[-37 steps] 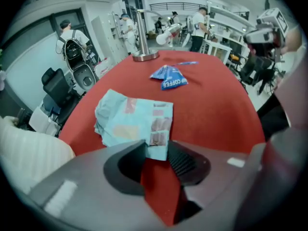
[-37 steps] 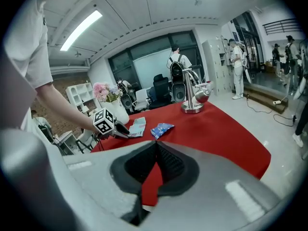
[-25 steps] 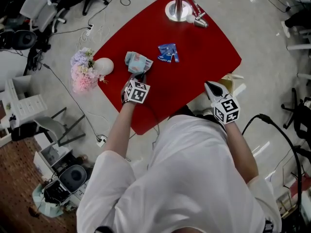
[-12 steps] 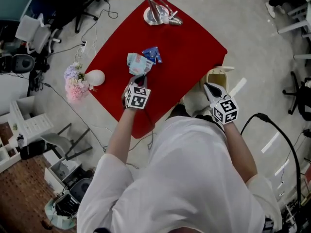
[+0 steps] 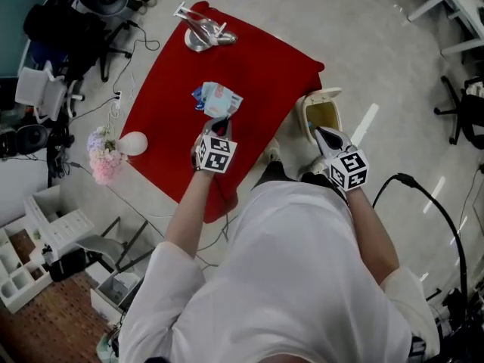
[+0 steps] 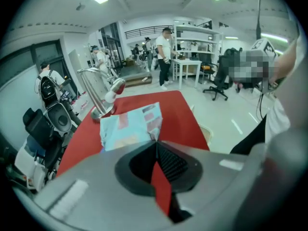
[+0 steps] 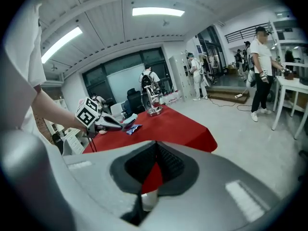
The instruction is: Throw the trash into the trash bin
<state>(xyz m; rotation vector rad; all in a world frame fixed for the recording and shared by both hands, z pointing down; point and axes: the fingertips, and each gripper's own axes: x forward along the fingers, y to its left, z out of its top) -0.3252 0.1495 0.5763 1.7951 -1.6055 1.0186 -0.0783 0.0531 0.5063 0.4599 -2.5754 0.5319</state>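
**A:** What's nearest?

**B:** The person's white shirt (image 5: 302,278), with both arms reaching forward from it. The left gripper (image 6: 156,141) is over the near part of the red table (image 5: 162,112). The right gripper (image 7: 154,144) is off the table's right side.

**A:** Are the left fingers holding anything?

**B:** Yes. They are pressed together on one corner of a crumpled light-blue packet (image 6: 131,126). The rest of the packet sticks out just beyond the tips, over the middle of the table.

**A:** And the right fingers?

**B:** They are closed tip to tip with nothing between them. In the head view their point overlaps the near rim of the trash bin (image 5: 321,94).

**A:** Where does the bin stand?

**B:** On the floor, just beside the table's right edge. It is cream-coloured with an open top, and it is to the right of the packet with a strip of table between them.

**A:** Is any other trash around?

**B:** A small blue wrapper (image 5: 197,95) lies on the table, just left of the held packet and a little farther off.

**A:** What's farther out?

**B:** A shiny metal stand (image 5: 200,32) is at the table's far end. A white rounded object (image 5: 133,143) and a bunch of pale flowers (image 5: 102,161) are at the table's left edge. Beyond the table, several people stand among desks and shelving.
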